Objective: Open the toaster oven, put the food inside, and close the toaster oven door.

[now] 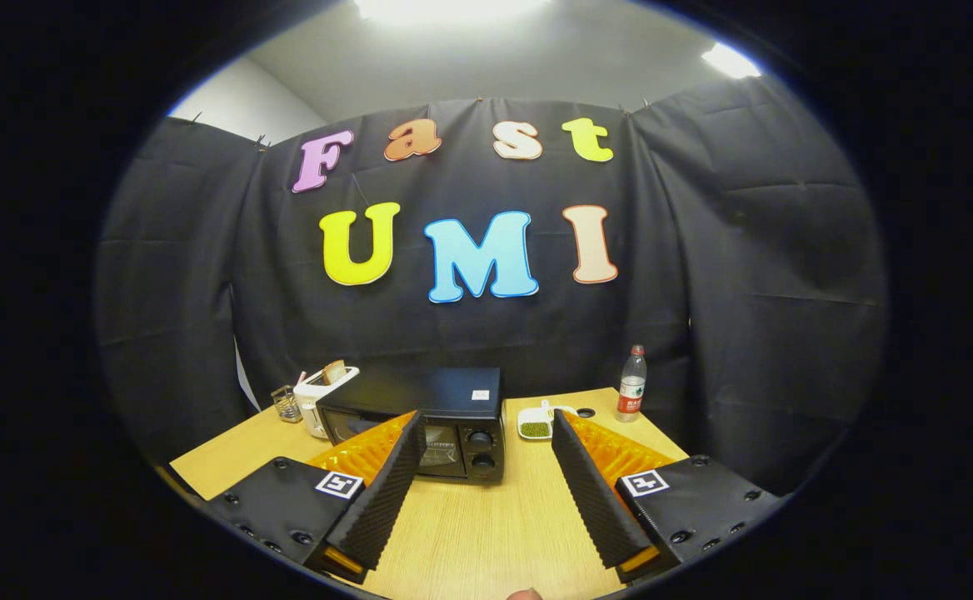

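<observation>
A black toaster oven (pixel 420 421) stands on the wooden table (pixel 486 525), just ahead of my fingers, with its glass door shut and two knobs on its right side. A white dish holding something green (pixel 536 423) sits to the right of the oven. My gripper (pixel 485 429) is held above the near part of the table, open, with nothing between its fingers. The left fingertip overlaps the oven door in view; the right fingertip is beside the white dish.
A white pop-up toaster with bread in it (pixel 321 392) and a small glass (pixel 286 403) stand left of the oven. A water bottle with a red label (pixel 632 385) stands at the table's far right corner. The black cloth wall rises right behind the table.
</observation>
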Tool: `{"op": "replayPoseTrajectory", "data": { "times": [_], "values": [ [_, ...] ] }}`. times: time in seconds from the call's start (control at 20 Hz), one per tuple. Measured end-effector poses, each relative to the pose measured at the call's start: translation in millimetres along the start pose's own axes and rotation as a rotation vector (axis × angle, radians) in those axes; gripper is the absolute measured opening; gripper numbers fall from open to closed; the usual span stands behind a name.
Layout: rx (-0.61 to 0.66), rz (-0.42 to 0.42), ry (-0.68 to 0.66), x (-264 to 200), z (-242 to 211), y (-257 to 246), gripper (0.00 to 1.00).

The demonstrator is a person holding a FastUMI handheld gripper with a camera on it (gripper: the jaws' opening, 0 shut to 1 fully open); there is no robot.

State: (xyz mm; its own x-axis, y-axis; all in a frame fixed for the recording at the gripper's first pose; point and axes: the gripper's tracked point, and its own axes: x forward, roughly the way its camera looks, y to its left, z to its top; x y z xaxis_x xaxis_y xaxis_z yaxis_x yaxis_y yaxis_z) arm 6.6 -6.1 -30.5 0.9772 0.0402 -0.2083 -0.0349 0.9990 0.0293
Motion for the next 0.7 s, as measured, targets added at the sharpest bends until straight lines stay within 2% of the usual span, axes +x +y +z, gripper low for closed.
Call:
{"op": "replayPoseTrajectory", "data": {
  "times": [0.3, 0.7],
  "values": [
    [0.036, -0.022, 0.026, 0, -8, -8, 0.97],
    [0.042, -0.043, -0.003, -2, -9, -17, 0.97]
  ]
}}
